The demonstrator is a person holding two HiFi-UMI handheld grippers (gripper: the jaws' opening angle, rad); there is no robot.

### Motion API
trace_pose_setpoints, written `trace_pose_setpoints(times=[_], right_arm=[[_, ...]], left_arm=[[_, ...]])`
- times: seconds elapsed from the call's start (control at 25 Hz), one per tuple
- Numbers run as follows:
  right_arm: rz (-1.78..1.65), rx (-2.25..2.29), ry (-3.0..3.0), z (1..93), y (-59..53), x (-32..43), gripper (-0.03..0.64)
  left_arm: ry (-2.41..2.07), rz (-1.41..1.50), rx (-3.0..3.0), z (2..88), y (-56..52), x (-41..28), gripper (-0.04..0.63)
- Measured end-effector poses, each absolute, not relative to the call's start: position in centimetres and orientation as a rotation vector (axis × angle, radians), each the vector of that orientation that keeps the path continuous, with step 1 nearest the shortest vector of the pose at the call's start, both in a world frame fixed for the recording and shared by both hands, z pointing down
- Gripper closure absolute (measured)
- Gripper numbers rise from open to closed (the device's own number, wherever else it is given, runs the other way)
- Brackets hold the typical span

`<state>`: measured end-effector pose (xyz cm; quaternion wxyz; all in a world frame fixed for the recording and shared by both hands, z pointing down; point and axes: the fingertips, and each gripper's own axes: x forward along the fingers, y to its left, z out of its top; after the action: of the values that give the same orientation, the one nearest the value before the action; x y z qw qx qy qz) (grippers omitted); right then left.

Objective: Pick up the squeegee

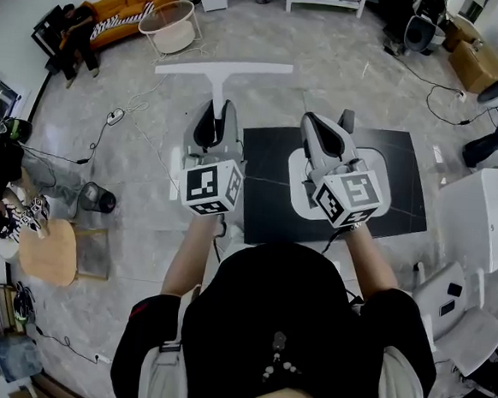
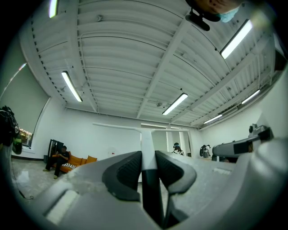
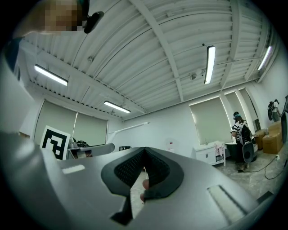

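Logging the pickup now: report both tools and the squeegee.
Left tool shut on squeegee handle. Squeegee held aloft, blade forward. Right tool shut, empty. Nothing blocking.

The squeegee [image 1: 223,70], clamped in the jaws of the left gripper [image 1: 218,107], spreads its long white blade crosswise ahead and bars the way forward on that side. A clear gap separates it from the right gripper [image 1: 312,121], whose jaws are closed on nothing. Below, the black table [image 1: 402,167] is mostly bare apart from a white object [image 1: 379,161]. White furniture [image 1: 484,217] crowds the right. A wooden stool [image 1: 47,251] and floor cables [image 1: 115,116] lie to the left. Farther ahead, the floor is open up to a round side table [image 1: 170,24] and an orange sofa [image 1: 127,4].
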<state>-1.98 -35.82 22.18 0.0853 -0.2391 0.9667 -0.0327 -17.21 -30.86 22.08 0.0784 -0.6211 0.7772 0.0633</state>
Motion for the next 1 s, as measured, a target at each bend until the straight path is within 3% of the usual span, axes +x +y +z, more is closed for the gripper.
trace_pose_setpoints(times=[1.0], right_arm=[[-0.141,-0.749,2.883,23.3,-36.9,-1.8,0.616]], left_arm=[[2.318,0.165,-1.895,23.2,-31.7,-17.0,0.495]])
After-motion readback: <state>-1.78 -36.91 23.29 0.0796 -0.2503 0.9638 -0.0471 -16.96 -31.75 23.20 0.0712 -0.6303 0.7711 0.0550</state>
